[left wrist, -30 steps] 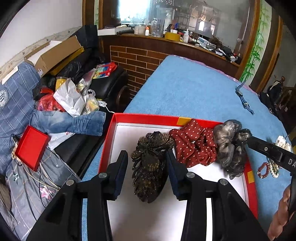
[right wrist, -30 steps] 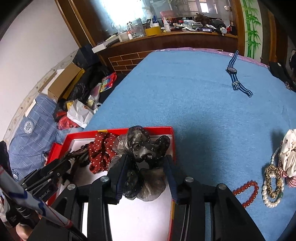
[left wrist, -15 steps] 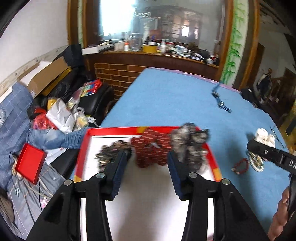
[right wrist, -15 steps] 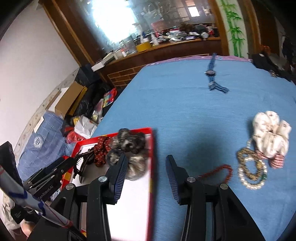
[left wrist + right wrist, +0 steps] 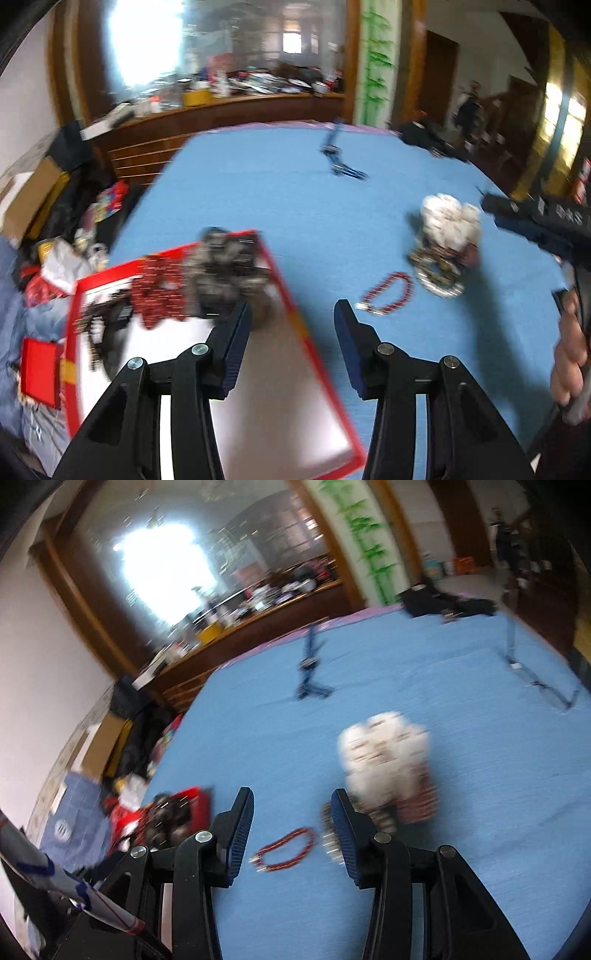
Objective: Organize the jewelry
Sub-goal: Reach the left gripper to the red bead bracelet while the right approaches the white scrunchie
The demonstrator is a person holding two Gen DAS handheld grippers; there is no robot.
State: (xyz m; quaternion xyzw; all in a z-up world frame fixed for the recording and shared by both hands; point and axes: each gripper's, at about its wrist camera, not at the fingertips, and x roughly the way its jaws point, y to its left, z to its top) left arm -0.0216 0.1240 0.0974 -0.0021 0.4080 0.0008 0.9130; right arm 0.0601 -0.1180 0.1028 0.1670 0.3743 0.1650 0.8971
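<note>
A red tray (image 5: 317, 369) with a white floor lies at the left on the blue cloth (image 5: 258, 192). Along its far side lie a grey scrunchie (image 5: 225, 266), a red dotted one (image 5: 159, 291) and a dark brown one (image 5: 107, 321). My left gripper (image 5: 292, 310) hangs open and empty over the tray's right rim. My right gripper (image 5: 291, 801) is open and empty above the cloth. Just below it lies a red bead bracelet (image 5: 284, 849). A white scrunchie (image 5: 384, 753) sits on a heap of bead bracelets (image 5: 376, 819) behind the right finger.
A blue striped watch strap (image 5: 310, 668) lies farther back on the cloth, and another strap (image 5: 535, 679) at the far right. Clutter of bags and boxes (image 5: 55, 206) fills the floor left of the table. A hand (image 5: 569, 350) holds the other gripper's handle at the right edge.
Both grippers have swung right, away from the tray. The left one no longer straddles the dark scrunchie, nor the right one the grey scrunchie. The scrunchies stayed in the tray.
</note>
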